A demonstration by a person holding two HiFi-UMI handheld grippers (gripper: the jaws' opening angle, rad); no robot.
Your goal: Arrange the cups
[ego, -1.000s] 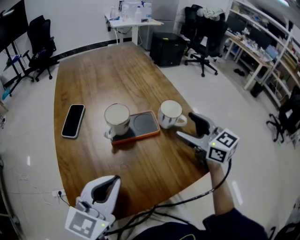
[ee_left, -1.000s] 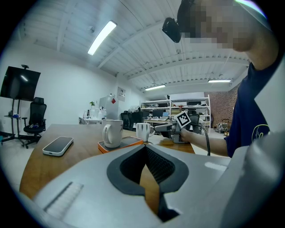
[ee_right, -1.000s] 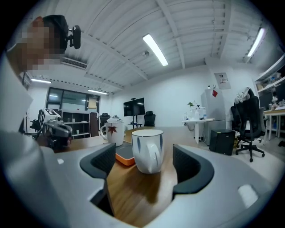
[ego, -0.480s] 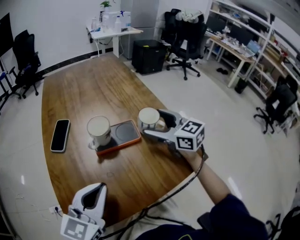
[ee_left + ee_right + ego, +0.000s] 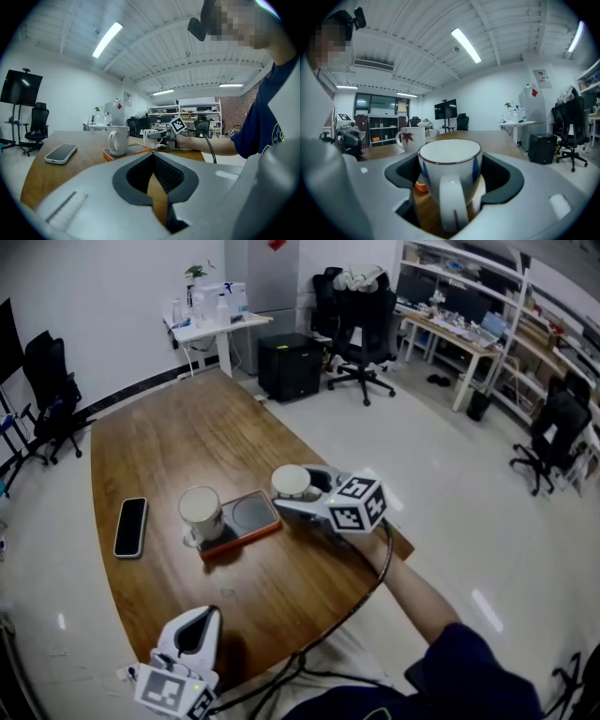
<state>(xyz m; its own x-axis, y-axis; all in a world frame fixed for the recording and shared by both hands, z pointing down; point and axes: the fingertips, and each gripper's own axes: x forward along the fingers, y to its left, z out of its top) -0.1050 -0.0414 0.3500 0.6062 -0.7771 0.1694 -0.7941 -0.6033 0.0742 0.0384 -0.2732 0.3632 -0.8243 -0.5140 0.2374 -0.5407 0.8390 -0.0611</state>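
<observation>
**Arranging the cups: grasp of the second cup.** The wooden bench (image 5: pixel 178 442) was viewed from above, and the step in hand was judged to be the taking-up of the second cup. The right tool (image 5: pixel 302 491) was held nearly level by the bench's right edge. Its jaws, which had just been closing, were set about the white cup (image 5: pixel 290 481). In the right gripper view the pads were seen against the cup wall on both sides, with the handle turned toward the camera. The left tool (image 5: pixel 192 632) was held at the near edge, its jaws pressed together with nothing between them. An orange-rimmed pad (image 5: pixel 251 513) lay just left of the white cup, and at its left end the leaf-printed cup (image 5: pixel 201 511) stood upright. A smartphone (image 5: pixel 130 527) lay apart, further left. The next move was judged to call for a firm hold, a level lift and a short transfer, probably onto the pad's bare half, without the leaf-printed cup being knocked.
</observation>
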